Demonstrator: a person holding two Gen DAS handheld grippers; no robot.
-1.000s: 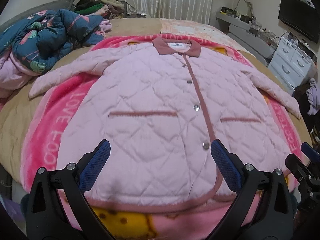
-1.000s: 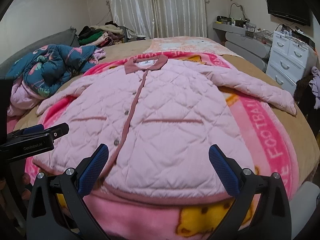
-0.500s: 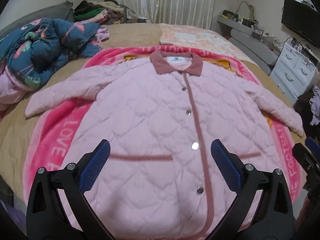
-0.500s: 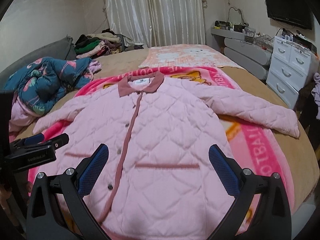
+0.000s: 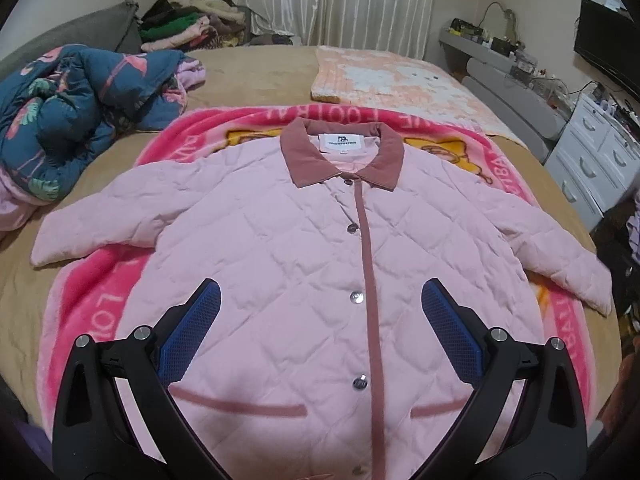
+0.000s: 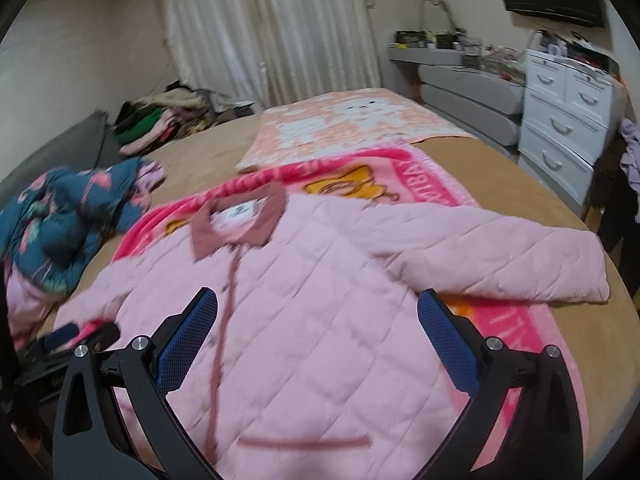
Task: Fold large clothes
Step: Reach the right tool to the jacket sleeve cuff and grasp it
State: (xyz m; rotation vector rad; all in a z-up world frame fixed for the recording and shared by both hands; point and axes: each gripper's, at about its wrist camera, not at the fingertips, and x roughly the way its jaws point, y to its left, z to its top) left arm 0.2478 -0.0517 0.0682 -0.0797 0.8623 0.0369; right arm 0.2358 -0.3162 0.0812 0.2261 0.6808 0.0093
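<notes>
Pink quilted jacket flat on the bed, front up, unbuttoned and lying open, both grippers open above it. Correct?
One error: the pink quilted jacket is buttoned shut, as the left wrist view shows, its placket closed up to the collar. It does lie flat, front up, under the open left gripper and right gripper.

A jacket [image 5: 304, 264] lies flat, front up and buttoned, on a blanket [image 5: 80, 304] spread over a bed [image 5: 256, 72], collar [image 5: 340, 156] toward the far end and both sleeves stretched out to the sides. Beyond the collar a mat [image 5: 400, 80] rests on the bed. A bundled quilt [image 5: 68, 108] sits at the bed's left edge, with a heap of clothes [image 5: 184, 28] behind it near the curtain [image 5: 332, 0]. To the right of the bed stand a shelf [image 5: 500, 80] and drawers [image 5: 592, 160], below a screen [image 5: 608, 44] on the wall. Both grippers, left [image 5: 320, 320] and right [image 6: 318, 320], hover over the jacket's lower half, right of centre for the latter.
</notes>
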